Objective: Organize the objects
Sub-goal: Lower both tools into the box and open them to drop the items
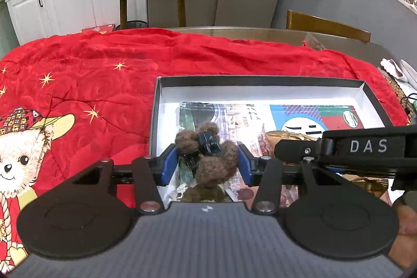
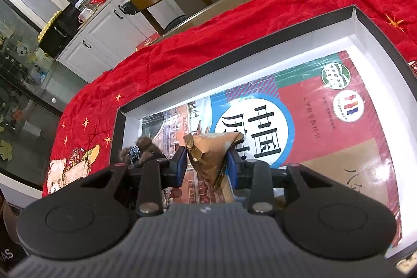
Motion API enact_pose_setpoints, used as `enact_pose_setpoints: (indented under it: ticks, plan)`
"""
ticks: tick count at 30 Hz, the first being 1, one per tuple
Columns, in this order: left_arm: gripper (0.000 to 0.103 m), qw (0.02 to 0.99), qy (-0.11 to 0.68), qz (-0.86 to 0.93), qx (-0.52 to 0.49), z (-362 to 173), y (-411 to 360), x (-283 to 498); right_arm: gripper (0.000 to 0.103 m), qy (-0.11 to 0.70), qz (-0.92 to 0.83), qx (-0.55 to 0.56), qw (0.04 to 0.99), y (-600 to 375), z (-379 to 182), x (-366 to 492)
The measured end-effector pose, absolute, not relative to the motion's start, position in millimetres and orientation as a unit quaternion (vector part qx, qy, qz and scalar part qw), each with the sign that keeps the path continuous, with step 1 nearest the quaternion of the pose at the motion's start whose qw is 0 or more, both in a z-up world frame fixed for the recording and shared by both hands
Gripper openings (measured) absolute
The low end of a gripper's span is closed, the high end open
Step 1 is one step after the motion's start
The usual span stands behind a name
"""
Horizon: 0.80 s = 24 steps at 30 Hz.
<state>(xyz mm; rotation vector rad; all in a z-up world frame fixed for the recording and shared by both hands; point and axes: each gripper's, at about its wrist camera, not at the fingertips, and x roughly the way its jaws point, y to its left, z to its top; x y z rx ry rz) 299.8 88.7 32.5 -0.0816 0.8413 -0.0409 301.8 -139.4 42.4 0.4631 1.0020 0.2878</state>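
I have both tools over the shallow box point(image 1: 260, 85) that sits on the red blanket point(image 1: 104, 85) covering the surface, because the box is where I judge the loose items belong. My left tool point(image 1: 208, 164) has its blue pads point(image 1: 168, 164) pinching the fuzzy brown bear clip point(image 1: 211, 158); the plush bulges between them, so the jaws stay fairly wide yet pressed on it. I hold it at the box's near left corner, above the printed book point(image 2: 299, 121) that lines the bottom, so it can drop onto a free patch. My right tool point(image 2: 207, 166) pinches the crumpled gold wrapper packet point(image 2: 211, 155) by its lower part, the pointed top standing up past the pads. I keep it beside the bear, slightly right, so the two items will not pile up. Whether either already touches the book, I cannot tell. Next I would judge a gentle lowering before letting go.
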Motion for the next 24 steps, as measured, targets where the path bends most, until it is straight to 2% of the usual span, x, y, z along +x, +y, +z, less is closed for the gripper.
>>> enact_pose_setpoints:
  ticks: [6, 10, 24]
  plan:
    - [0.060, 0.910, 0.413, -0.024, -0.040, 33.0, 88.5, 301.1, 0.040, 0.478, 0.137, 0.226, 0.838, -139.5, 43.1, 301.5]
    - [0.067, 0.911, 0.410, -0.017, -0.039, 37.1, 89.9, 300.1, 0.048, 0.475, 0.140, 0.239, 0.835, -140.9, 44.0, 300.5]
    - [0.068, 0.929, 0.363, -0.019, -0.063, 74.3, 105.7, 284.4, 0.074, 0.412, 0.174, 0.212, 0.869, -140.5, 89.1, 284.9]
